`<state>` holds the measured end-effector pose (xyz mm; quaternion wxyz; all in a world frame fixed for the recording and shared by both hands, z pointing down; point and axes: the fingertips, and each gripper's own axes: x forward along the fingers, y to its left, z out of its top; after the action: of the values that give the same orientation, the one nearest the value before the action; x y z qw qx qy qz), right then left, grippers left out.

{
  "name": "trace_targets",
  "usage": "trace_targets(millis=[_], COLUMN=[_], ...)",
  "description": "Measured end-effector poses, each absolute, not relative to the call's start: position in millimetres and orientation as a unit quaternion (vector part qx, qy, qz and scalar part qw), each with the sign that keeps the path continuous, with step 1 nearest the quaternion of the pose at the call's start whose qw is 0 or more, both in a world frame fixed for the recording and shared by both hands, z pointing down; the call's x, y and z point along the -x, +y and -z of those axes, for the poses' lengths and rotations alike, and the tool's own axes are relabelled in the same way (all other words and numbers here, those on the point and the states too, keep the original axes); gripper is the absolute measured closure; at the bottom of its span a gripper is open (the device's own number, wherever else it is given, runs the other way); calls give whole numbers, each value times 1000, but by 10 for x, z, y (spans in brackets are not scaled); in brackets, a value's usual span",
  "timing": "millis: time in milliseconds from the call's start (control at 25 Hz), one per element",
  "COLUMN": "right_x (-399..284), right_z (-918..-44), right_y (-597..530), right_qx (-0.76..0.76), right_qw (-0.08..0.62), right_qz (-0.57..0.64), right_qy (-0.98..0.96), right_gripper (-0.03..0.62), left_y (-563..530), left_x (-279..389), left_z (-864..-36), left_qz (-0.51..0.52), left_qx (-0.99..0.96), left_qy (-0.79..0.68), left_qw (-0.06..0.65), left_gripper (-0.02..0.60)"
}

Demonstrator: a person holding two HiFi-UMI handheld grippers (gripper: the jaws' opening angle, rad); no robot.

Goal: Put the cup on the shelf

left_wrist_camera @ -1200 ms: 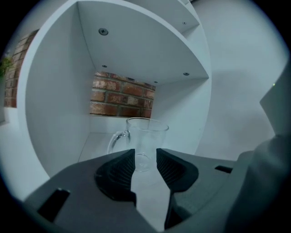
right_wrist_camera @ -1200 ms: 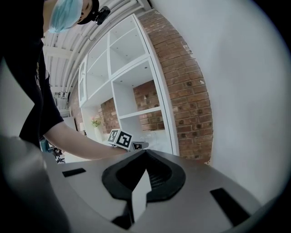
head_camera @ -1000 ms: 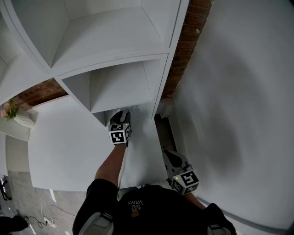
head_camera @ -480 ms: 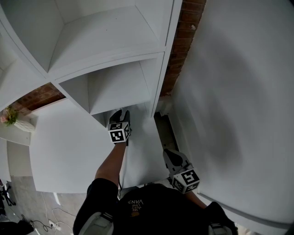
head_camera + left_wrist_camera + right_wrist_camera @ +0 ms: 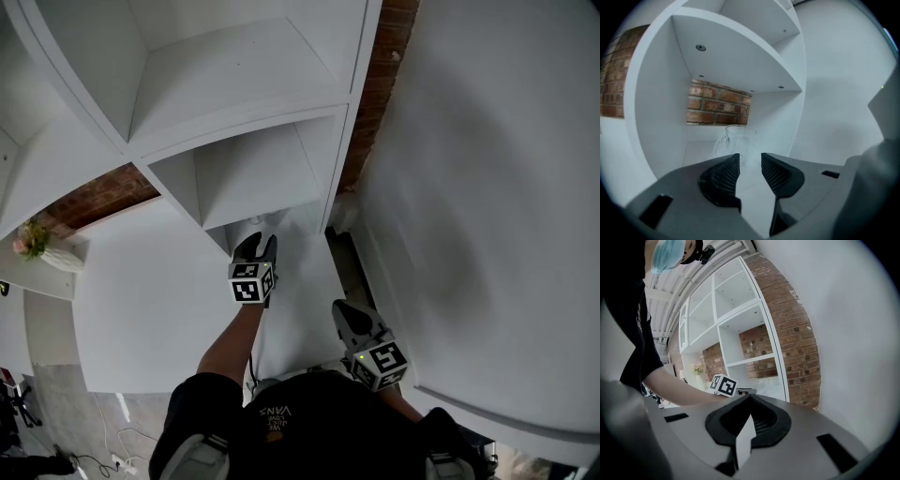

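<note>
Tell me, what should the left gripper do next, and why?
Probably draw the left gripper straight back, away from the shelf. Its jaws stand apart with nothing between them, and the clear cup stands upright inside the compartment just beyond the tips, so it looks placed.

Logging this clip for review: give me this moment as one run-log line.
cup: upright in shelf compartment, ungripped | left gripper: open, just short of cup | right gripper: shut, empty

The left gripper (image 5: 254,249) reaches forward on an outstretched bare arm (image 5: 228,339), jaws slightly apart. The right gripper (image 5: 348,317) sits close to the body, jaws together.
</note>
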<state>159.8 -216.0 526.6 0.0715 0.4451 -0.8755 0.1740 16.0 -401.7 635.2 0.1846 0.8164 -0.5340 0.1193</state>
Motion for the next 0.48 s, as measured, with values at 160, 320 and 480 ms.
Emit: trace_targets(millis=[160, 320, 480], right_x=[-1473, -1344, -1212], right_z=[-5168, -5083, -5030], right_y=[-2055, -1954, -1842], right_qx=[-453, -464, -477], right_qw=[60, 54, 46], right_qz=[-170, -162, -159], right_qy=[-873, -869, -864], right_gripper=[594, 594, 594], left_y=[-3731, -3446, -3131], left_x=[-210, -217, -124], left_z=[-6239, -6045, -5866], left_qz=[-119, -118, -111], left_qx=[-838, -861, -877], left_qy=[-502, -470, -445], left_qw=[176, 155, 144], left_gripper=[453, 454, 465])
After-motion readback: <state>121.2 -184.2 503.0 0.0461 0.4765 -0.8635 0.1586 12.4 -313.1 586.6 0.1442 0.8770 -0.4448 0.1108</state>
